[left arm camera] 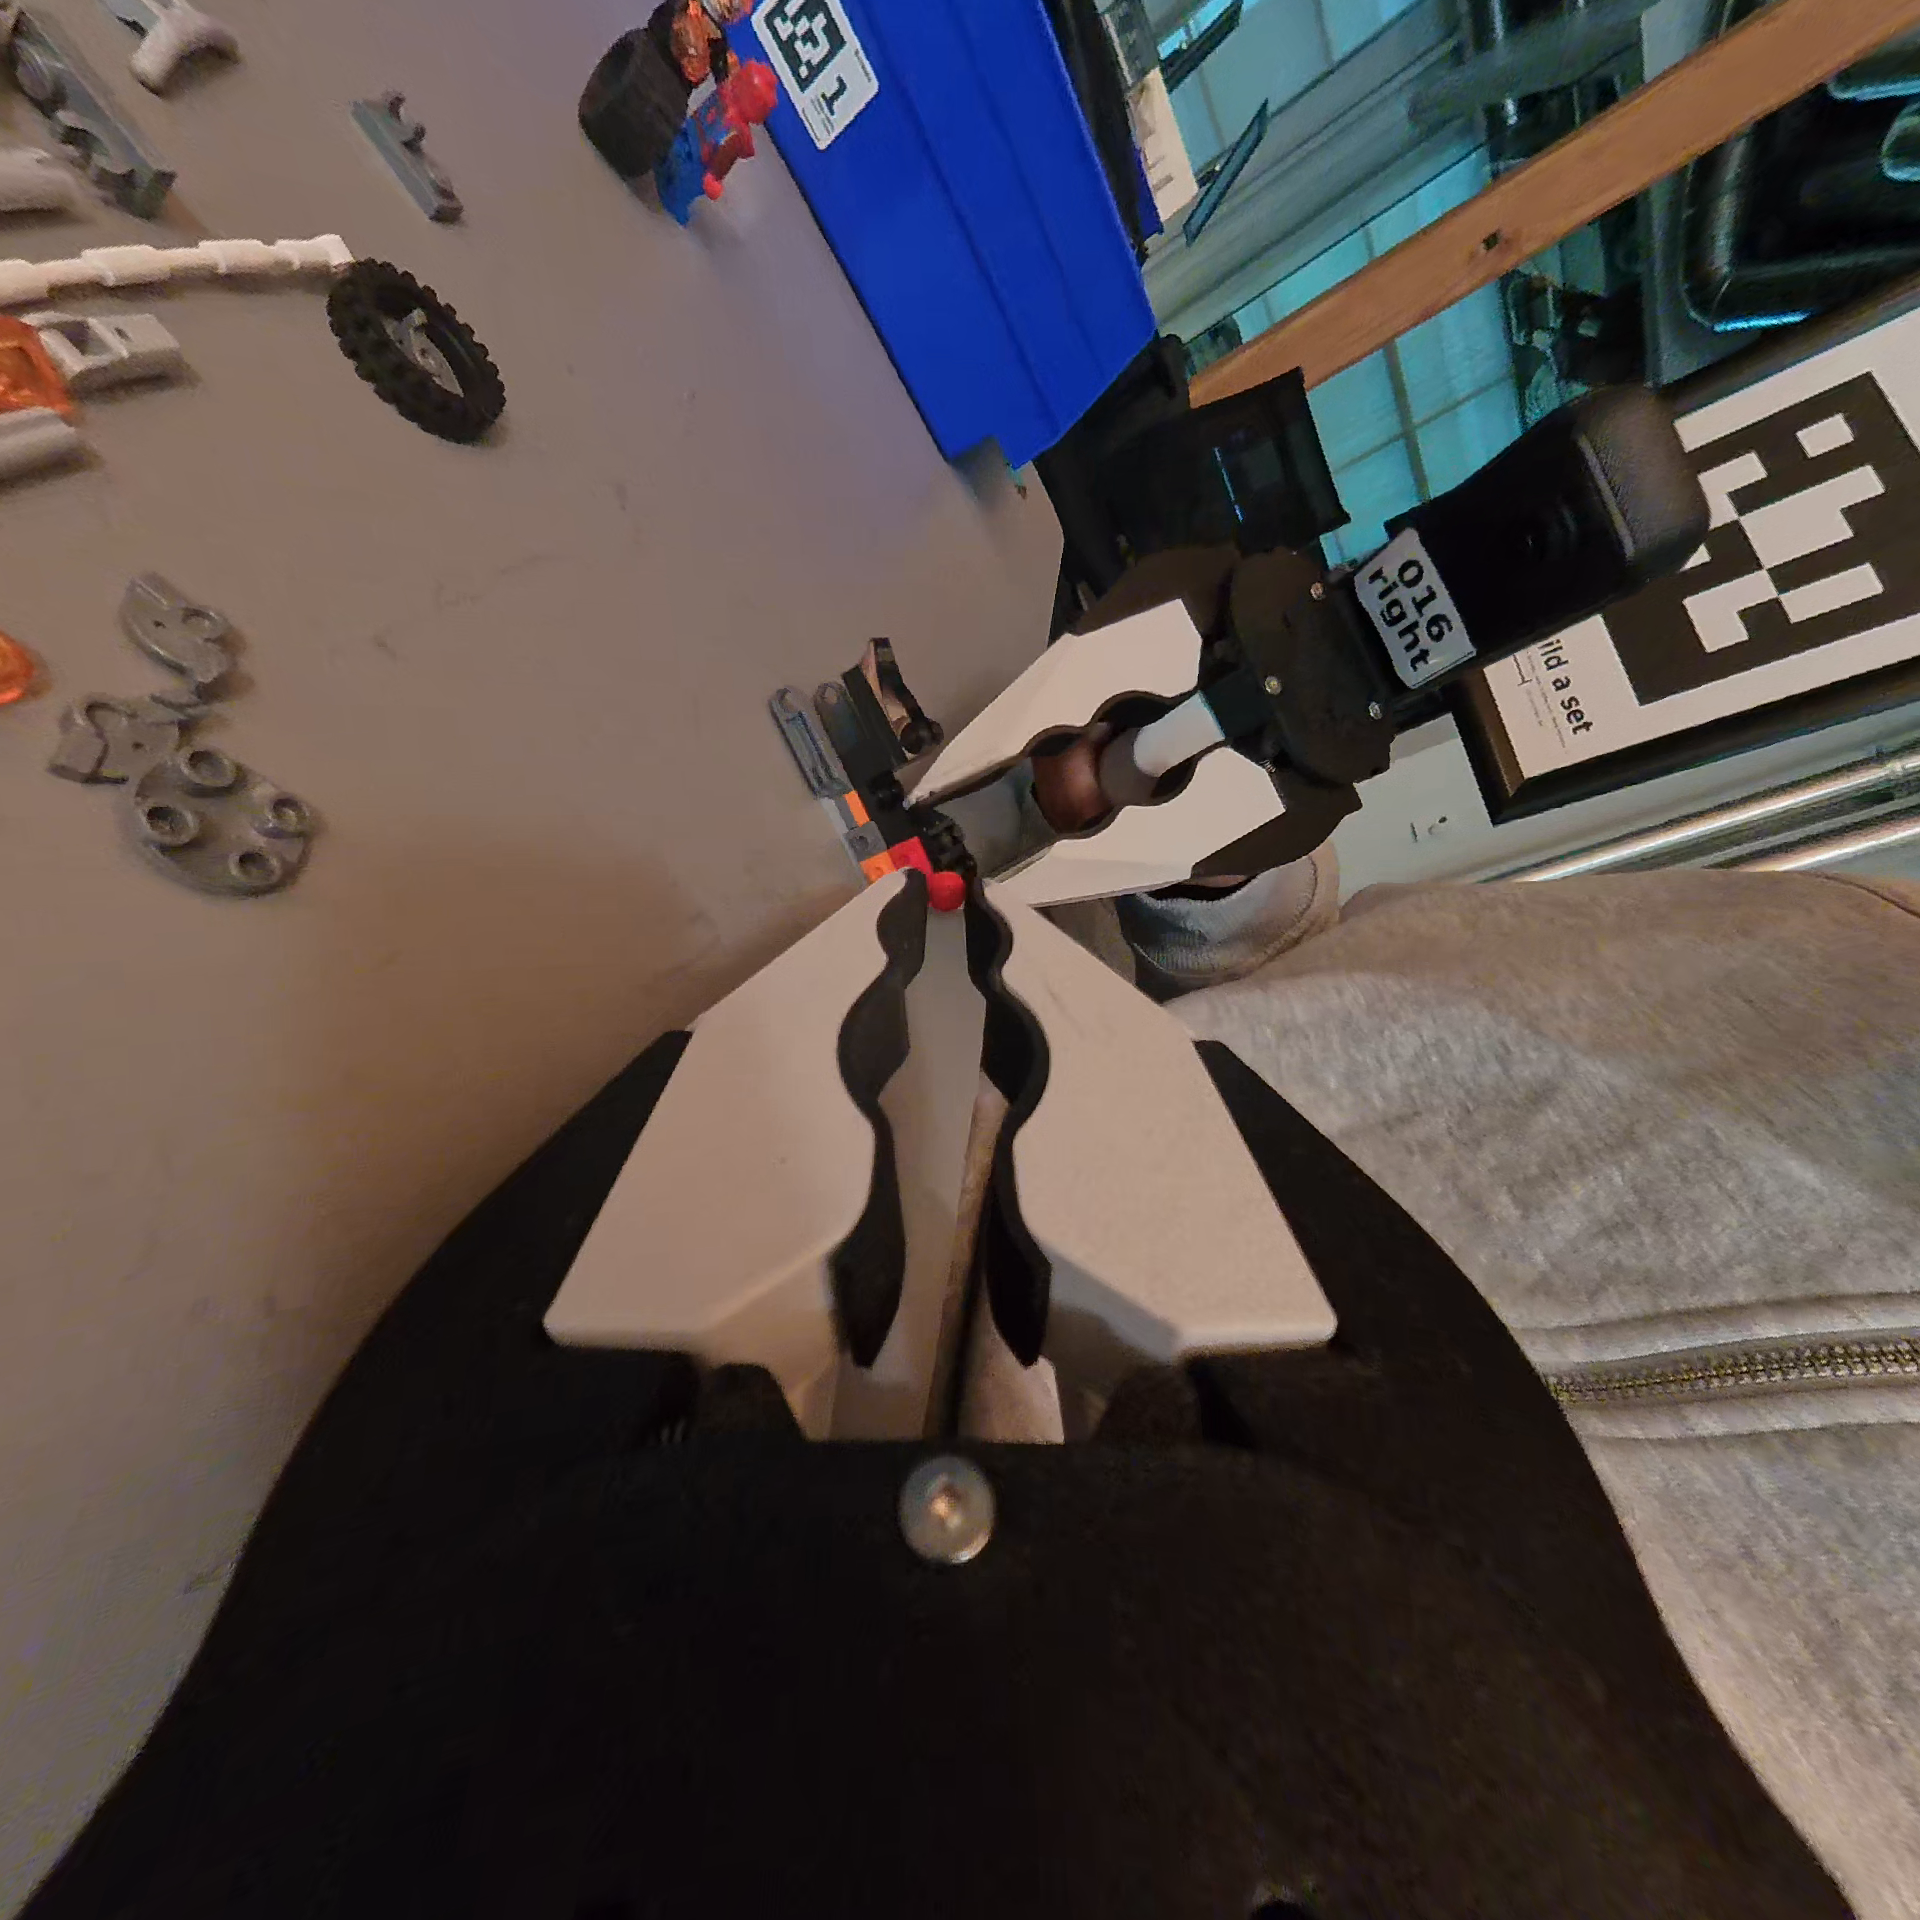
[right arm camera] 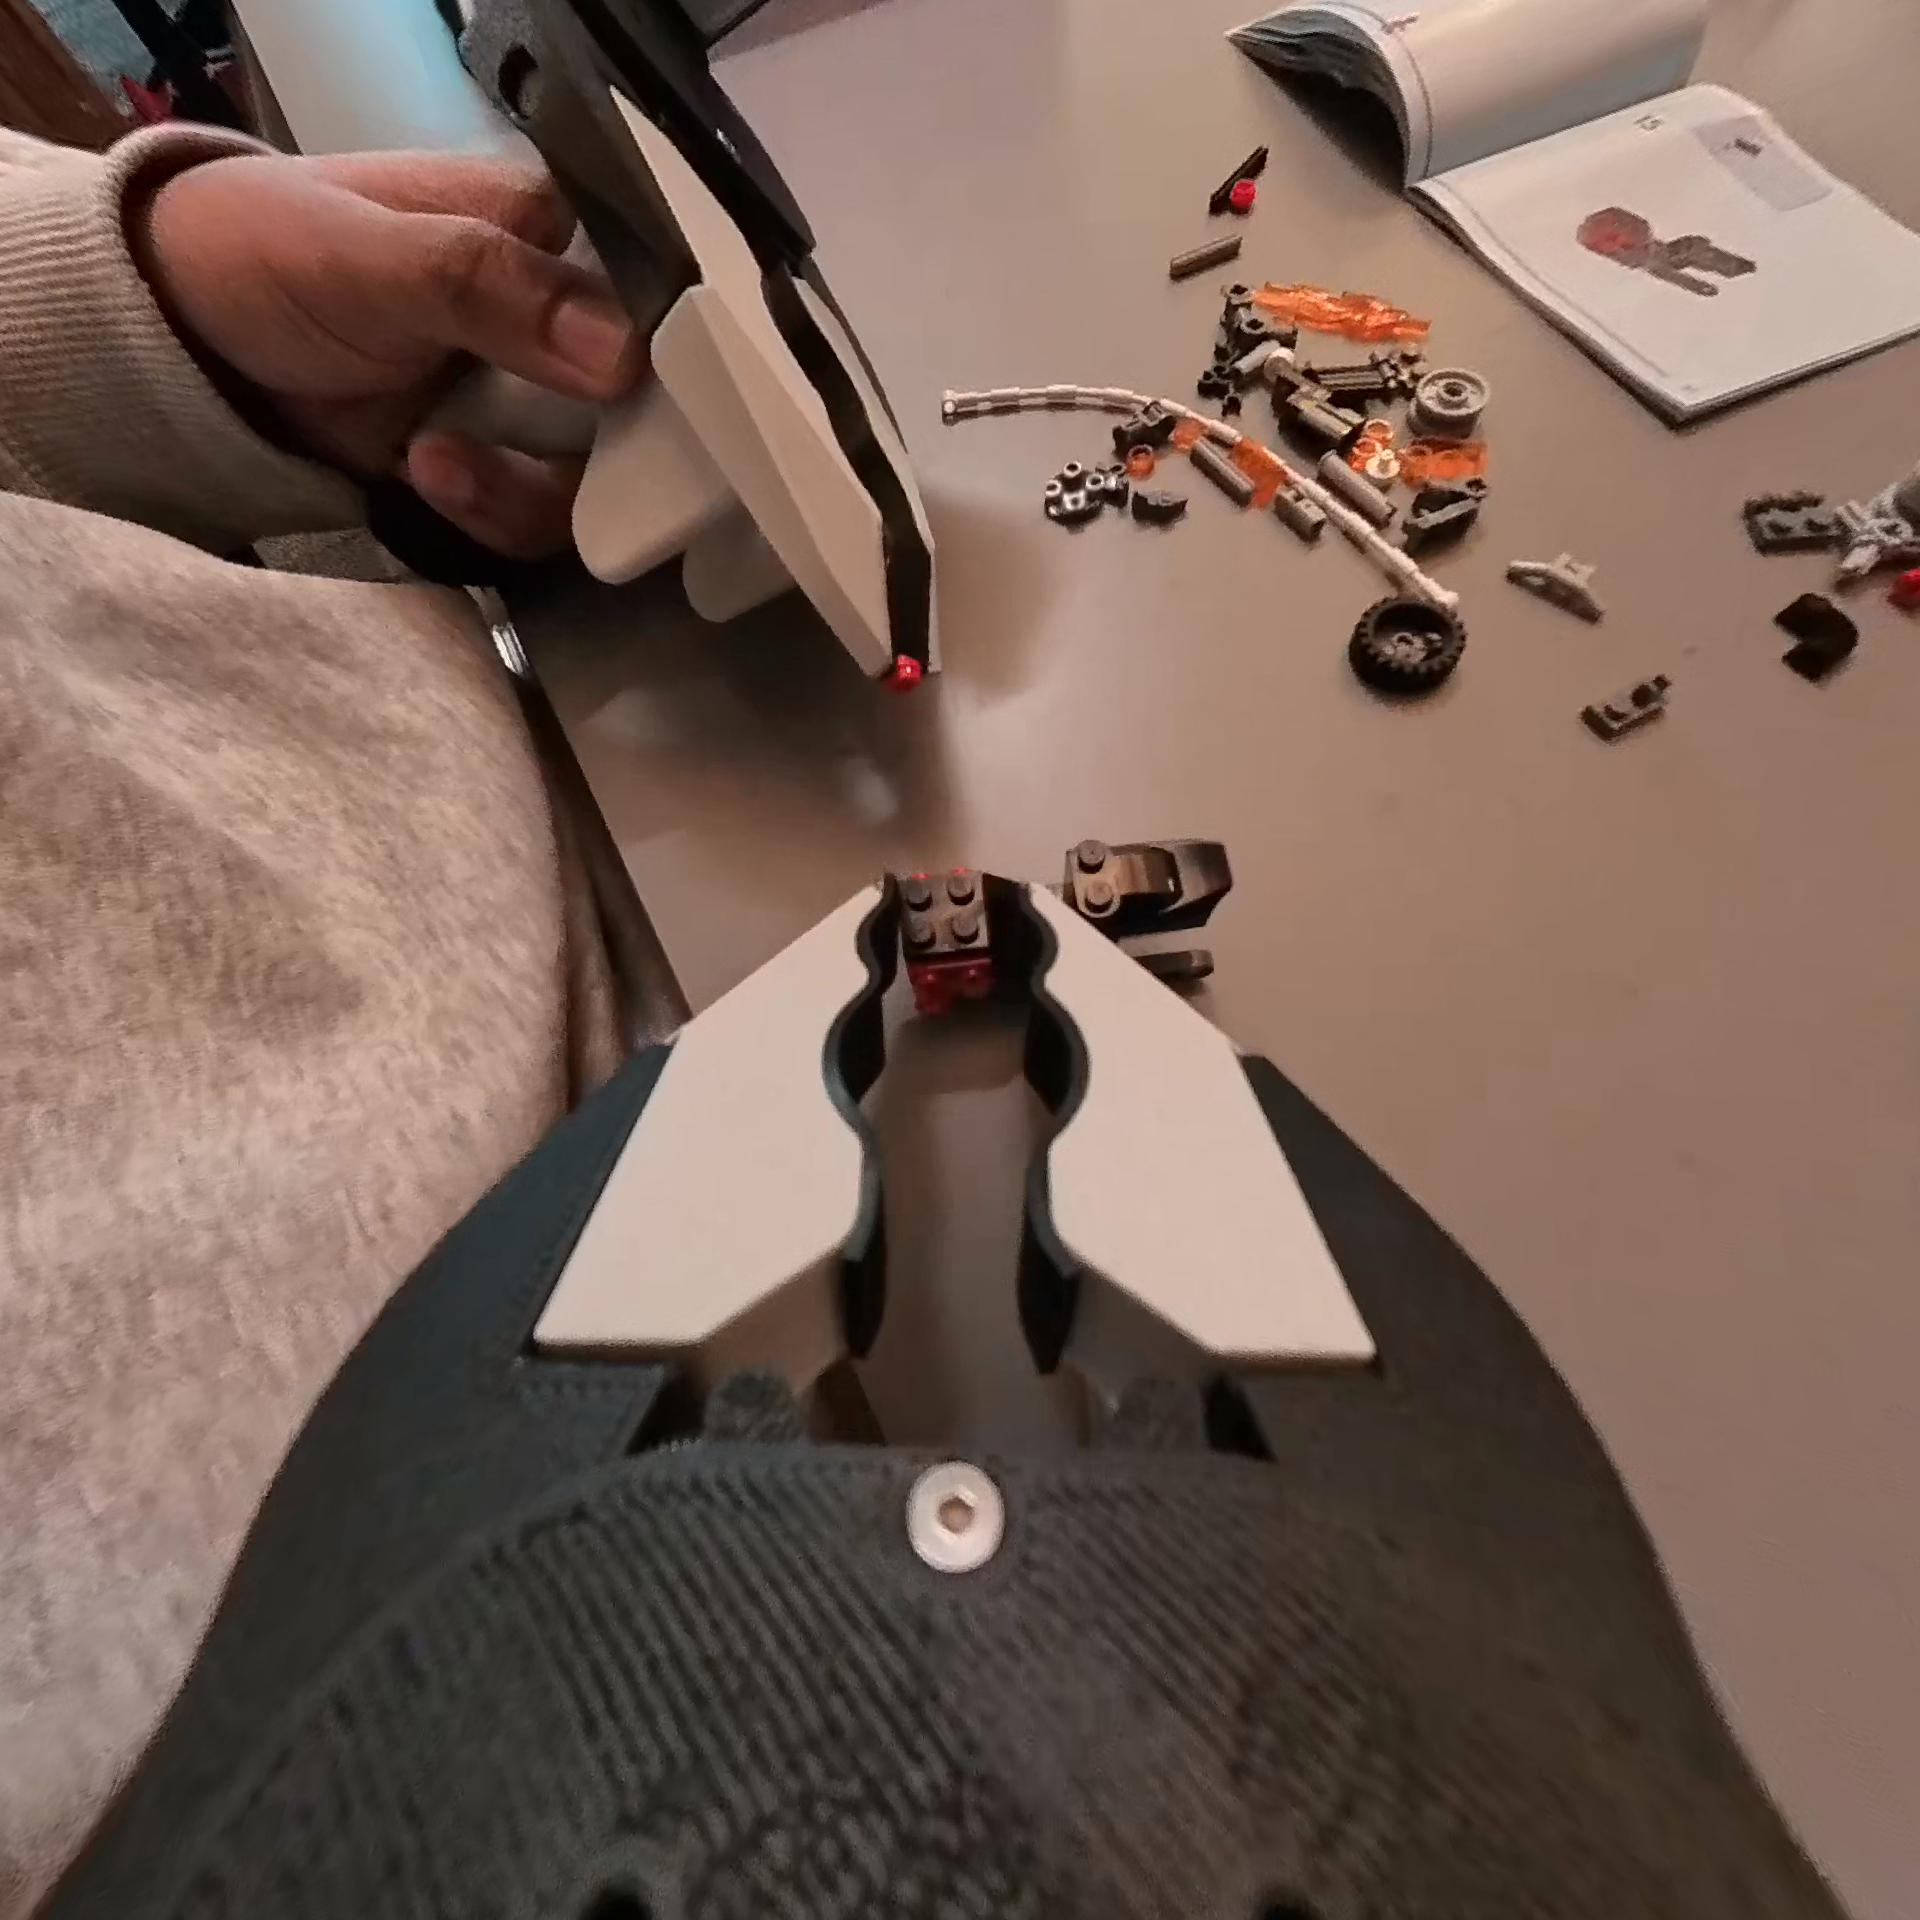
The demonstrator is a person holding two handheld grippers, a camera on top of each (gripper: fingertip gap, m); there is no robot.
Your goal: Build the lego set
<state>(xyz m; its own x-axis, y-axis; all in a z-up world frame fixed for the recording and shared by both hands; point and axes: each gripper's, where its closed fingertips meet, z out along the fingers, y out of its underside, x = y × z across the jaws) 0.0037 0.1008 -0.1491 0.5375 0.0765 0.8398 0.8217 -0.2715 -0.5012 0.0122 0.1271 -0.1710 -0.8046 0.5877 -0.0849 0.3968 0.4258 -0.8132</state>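
Observation:
My left gripper (left arm camera: 940,883) is shut on a small red round piece (left arm camera: 947,891) at its fingertips. It also shows in the right wrist view (right arm camera: 914,665), held by a hand, with the red piece (right arm camera: 905,672) at its tip above the table. My right gripper (right arm camera: 945,896) is shut on a small black and red brick assembly (right arm camera: 943,930). In the left wrist view the right gripper (left arm camera: 935,821) comes in from the right, and the assembly (left arm camera: 902,842), with orange and grey parts, sits right at the left gripper's tip.
A black curved sub-build (right arm camera: 1148,883) lies just right of my right gripper. Loose parts, a tyre (right arm camera: 1405,642) and orange clear pieces (right arm camera: 1340,307) are spread on the grey table (right arm camera: 1351,1039). An open instruction booklet (right arm camera: 1662,239) lies far right. A blue bin (left arm camera: 966,208) and a minifigure (left arm camera: 722,130) stand at the back. Left tips to right tips: about 4 centimetres. The minifigure (left arm camera: 722,130) is about equally far from each gripper, around 20 centimetres.

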